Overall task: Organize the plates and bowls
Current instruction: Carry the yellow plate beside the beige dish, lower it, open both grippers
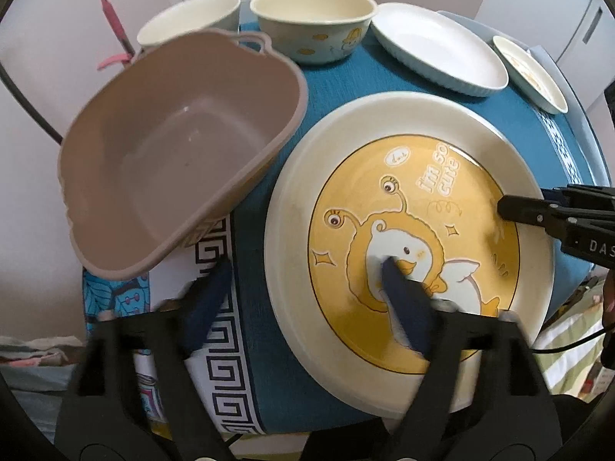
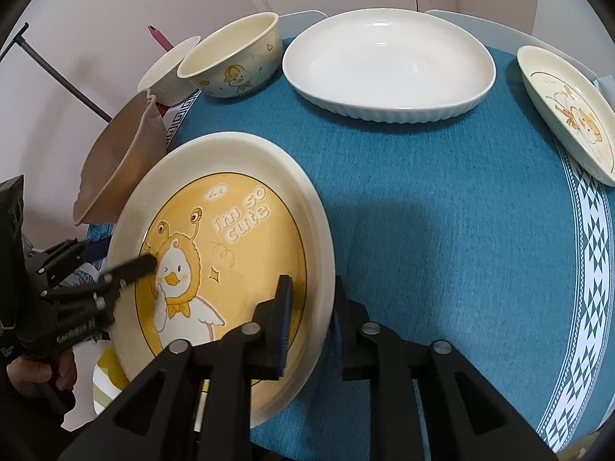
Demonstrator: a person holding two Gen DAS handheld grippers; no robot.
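- Left tongs (image 1: 303, 299): wide open, holding nothing. One finger is over the printed face of the big round cream plate with the yellow duck picture (image 1: 384, 123); the other is off its left edge, above the teal cloth.
- Right tongs (image 2: 311, 326): narrow gap, straddling that plate's right rim, one finger over the face and one outside the edge. Can't tell if the pads press on it.
- Plate sits at the near-left part of the teal-clothed desk (image 2: 423, 211).
- Taupe plastic basin with a handle (image 1: 173, 134): empty, tilted, just left of the plate at the desk's left edge.
- Far side, left to right: plain cream bowl (image 1: 188, 15), cream bowl with duck print (image 1: 311, 11), white oval fluted dish (image 1: 434, 46), and a small cream duck plate (image 1: 534, 73) at the right edge.
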